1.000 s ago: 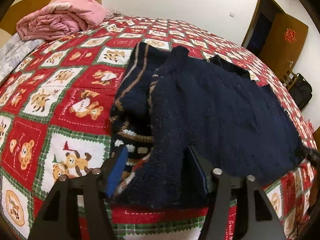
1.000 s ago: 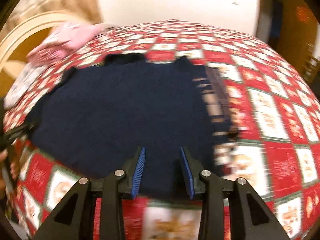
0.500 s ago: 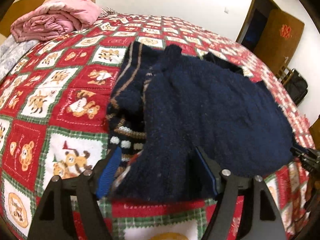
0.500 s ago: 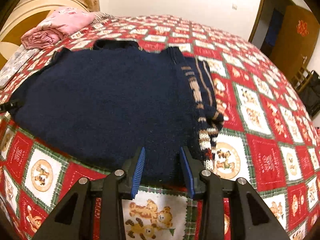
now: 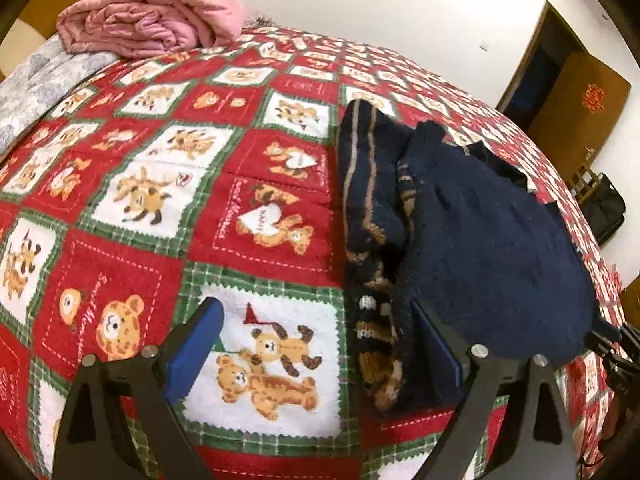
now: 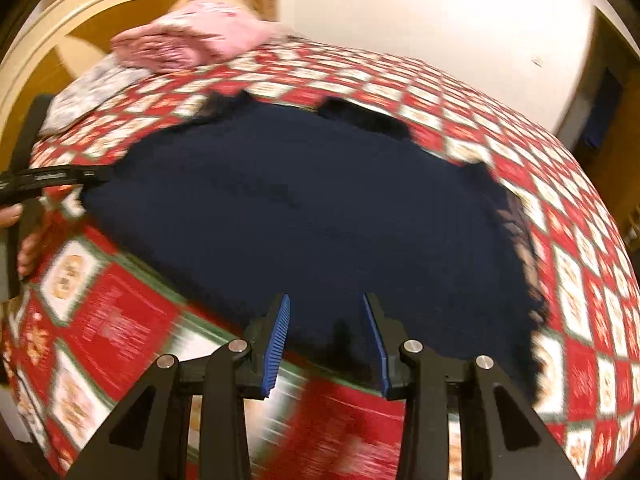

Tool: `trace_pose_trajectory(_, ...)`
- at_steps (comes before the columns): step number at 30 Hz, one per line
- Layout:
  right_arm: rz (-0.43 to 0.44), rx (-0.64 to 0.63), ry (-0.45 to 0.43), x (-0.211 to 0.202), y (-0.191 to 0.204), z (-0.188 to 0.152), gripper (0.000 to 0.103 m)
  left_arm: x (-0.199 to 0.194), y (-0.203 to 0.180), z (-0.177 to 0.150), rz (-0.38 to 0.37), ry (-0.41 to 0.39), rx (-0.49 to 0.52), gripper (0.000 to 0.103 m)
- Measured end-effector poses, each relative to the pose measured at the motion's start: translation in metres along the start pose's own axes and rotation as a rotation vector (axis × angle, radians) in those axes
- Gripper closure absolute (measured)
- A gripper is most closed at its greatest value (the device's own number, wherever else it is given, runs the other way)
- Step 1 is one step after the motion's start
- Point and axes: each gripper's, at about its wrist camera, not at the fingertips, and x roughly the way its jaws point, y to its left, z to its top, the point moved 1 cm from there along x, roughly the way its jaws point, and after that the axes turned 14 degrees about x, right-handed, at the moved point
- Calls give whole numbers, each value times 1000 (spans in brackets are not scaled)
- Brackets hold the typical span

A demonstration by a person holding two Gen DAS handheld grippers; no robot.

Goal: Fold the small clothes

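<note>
A dark navy knit sweater [image 5: 500,240] lies spread flat on the bed, also filling the middle of the right wrist view [image 6: 320,208]. Its striped sleeve [image 5: 372,320] is folded along one side and shows blurred at the right [image 6: 516,232]. My left gripper [image 5: 316,344] hovers at the sweater's near corner with its jaws opening wide. The sleeve end lies just inside the right pad [image 5: 436,344], and neither pad presses on it. My right gripper [image 6: 326,336] stands partly open over the sweater's near hem, gripping nothing. The right gripper's tip [image 5: 612,350] shows at the sweater's far corner.
A red teddy-bear bedspread [image 5: 160,200] covers the bed. A folded pink blanket [image 5: 152,20] and a grey cloth [image 5: 36,84] lie by the headboard [image 6: 60,60]. A brown door [image 5: 576,108] and a black bag [image 5: 604,208] stand at the right. A hand [image 6: 24,248] shows at the left edge.
The left jaws have spread apart and slid left off the sweater's corner, which they straddled before. The right gripper has swept sideways along the hem and rolled; its gap looks the same.
</note>
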Motion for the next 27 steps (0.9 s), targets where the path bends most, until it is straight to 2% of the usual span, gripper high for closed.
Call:
trace_pose_trajectory(6, 117, -166, -46, 4, 95, 6, 65, -17, 7, -3, -73, -58, -58, 8)
trace_pose_trajectory(11, 147, -322, -93, 8, 167, 0, 65, -28, 34, -5, -19, -95, -130, 8)
trace_pose_trajectory(19, 64, -440, -113, 28, 229, -14, 65, -29, 66, -13, 11, -80, -191, 8)
trace_pose_trajectory(21, 19, -469, -138, 32, 239, -16, 65, -28, 73, -13, 18, -78, -209, 8)
trace_pose_trajectory(27, -82, -513, -183, 45, 262, -18, 65, -20, 94, -7, -8, -70, -272, 8)
